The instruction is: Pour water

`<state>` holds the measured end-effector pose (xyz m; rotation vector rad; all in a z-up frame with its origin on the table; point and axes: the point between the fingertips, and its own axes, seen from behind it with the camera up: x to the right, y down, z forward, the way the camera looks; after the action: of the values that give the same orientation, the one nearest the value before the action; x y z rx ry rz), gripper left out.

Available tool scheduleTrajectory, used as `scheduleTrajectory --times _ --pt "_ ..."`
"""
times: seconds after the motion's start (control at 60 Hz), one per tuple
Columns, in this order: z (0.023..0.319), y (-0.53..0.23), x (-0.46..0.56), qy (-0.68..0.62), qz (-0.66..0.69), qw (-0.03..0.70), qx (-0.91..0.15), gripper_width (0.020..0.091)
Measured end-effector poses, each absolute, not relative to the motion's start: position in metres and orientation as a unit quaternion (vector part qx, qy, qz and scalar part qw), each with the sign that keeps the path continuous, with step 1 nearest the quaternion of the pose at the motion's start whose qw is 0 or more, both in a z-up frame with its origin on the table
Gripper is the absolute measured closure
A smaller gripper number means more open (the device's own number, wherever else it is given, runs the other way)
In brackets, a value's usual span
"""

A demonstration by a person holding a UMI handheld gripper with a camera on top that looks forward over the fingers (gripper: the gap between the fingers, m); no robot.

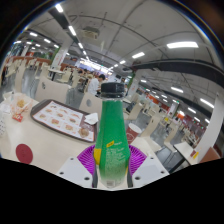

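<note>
A green plastic bottle (pixel 112 130) with a black cap and a yellow-green label stands upright between my fingers. My gripper (pixel 112 162) is shut on the bottle, with both purple pads (pixel 88 156) pressed against its lower sides. The bottle's base is hidden behind the fingers. It rises tall in front of the camera, held above a white table (pixel 45 150).
A tray (pixel 62 119) with several small pieces lies on the white table to the left beyond the bottle. A dark red round object (pixel 24 152) sits on the table nearer left. A large hall with ceiling lights and more tables stretches behind.
</note>
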<state>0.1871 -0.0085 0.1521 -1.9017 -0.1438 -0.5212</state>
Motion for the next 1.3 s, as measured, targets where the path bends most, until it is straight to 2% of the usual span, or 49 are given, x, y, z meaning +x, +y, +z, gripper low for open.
scheduleTrajectory --times 0.133,0.217,0.4,0.583,0.667,0.8,0.95,1.05,1.2,1.3 --pt "0.224 -0.019 0.082 -0.193 -0.306 0.533 -0.765 0.0712" --pt "0.242 -0.02 0.014 -0.284 -0.373 0.502 -0.726 0.0712" --pt "0.206 -0.011 -0.09 -0.488 -0.514 0.379 -0.595 0.0712" --pt "0.163 0.009 -0.125 -0.625 -0.591 0.253 -0.444 0.0711" --pt "0.163 0.011 -0.138 -0.652 -0.613 0.215 -0.391 0.0712" --pt "0.163 0.017 -0.128 -0.658 -0.625 0.191 -0.374 0.0706" --pt "0.175 0.024 -0.135 -0.655 -0.597 0.211 -0.413 0.0707" --pt "0.183 0.024 -0.135 -0.598 -0.542 0.298 -0.51 0.0706" --pt "0.224 0.014 -0.121 -0.356 -0.396 0.473 -0.702 0.0705" --pt "0.22 0.002 -0.105 -0.218 -0.279 0.547 -0.758 0.0701"
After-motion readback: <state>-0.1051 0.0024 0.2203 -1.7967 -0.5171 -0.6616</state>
